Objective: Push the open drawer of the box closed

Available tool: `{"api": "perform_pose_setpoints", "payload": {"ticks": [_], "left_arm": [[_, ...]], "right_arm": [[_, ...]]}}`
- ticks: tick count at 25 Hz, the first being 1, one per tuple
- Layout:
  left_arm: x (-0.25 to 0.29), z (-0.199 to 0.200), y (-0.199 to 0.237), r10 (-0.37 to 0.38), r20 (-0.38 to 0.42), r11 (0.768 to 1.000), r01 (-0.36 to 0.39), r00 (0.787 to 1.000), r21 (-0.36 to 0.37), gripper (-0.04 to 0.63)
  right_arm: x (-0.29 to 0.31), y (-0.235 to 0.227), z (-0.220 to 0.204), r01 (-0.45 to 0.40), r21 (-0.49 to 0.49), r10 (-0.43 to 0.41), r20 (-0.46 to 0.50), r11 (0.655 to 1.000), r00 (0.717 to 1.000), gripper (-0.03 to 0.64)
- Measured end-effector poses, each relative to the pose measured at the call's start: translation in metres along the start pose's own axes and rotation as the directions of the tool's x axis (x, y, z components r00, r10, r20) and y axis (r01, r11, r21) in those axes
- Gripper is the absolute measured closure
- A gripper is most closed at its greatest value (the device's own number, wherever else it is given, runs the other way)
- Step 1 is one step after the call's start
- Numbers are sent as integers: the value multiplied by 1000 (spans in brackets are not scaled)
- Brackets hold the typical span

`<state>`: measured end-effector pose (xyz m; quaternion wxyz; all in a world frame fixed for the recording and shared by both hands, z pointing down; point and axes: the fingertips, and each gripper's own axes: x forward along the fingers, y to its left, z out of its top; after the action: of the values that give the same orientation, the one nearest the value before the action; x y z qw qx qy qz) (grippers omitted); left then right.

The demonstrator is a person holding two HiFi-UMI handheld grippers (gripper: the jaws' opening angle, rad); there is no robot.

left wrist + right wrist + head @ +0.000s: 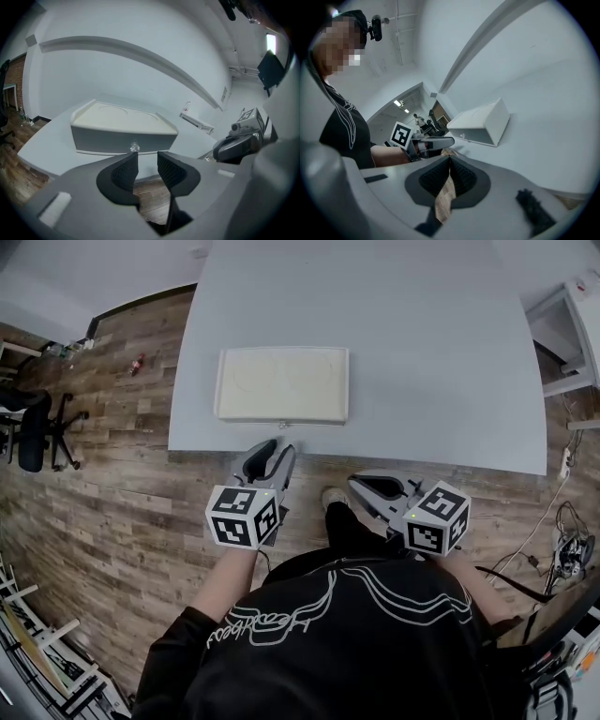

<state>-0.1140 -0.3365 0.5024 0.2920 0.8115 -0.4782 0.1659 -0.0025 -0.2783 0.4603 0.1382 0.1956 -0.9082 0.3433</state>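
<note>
The left gripper (279,446) hangs just in front of the flat cream-white plastic box (281,381), off the near edge of the pale grey table (422,352). Its dark ribbed jaws stand apart and nothing is between them. They point at the small clear knob (134,147) in the middle of the grey drawer front (103,139). The box lies close to the near edge of the table, and its drawer front looks flush with the box body, so I judge that the drawer is already pushed in, or almost.

The right gripper (361,486) is to the right of the box and further from it, also off the table. Its jaws are pressed together and empty.

If any gap remains, the next move calls for a straight, level push on the drawer front beside the knob, soft enough that the box does not slide away.
</note>
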Motion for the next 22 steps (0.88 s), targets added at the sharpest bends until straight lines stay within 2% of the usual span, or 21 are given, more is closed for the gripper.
{"api": "perform_pose_setpoints", "payload": {"ticks": [2, 5, 9, 12, 13, 16, 22], "left_arm": [[-22, -1, -13, -37, 27, 999, 37, 999, 7, 466], [-62, -2, -43, -131, 85, 991, 131, 988, 11, 477], [-121, -3, -97, -262, 147, 964, 252, 954, 84, 508], [-164, -4, -134, -344, 177, 936, 321, 922, 147, 588], [-177, -7, -145, -366, 177, 927, 340, 914, 162, 588], [-205, -21, -170, -405, 168, 908, 373, 899, 192, 588], [-236, -46, -194, -439, 146, 884, 397, 887, 245, 588]], "right_arm": [[0, 18, -2, -7, -27, 7, 13, 1000, 1000, 607], [-3, 51, -7, -5, -76, 7, 26, 997, 1000, 607], [-22, 99, -20, -4, -121, 11, 61, 993, 998, 607], [-39, 136, -25, -4, -185, 20, 85, 983, 996, 607], [-44, 148, -28, -4, -203, 23, 94, 979, 995, 607], [-58, 176, -34, 4, -216, 27, 140, 976, 990, 607], [-76, 212, -49, 33, -222, 12, 202, 975, 979, 607]]}}
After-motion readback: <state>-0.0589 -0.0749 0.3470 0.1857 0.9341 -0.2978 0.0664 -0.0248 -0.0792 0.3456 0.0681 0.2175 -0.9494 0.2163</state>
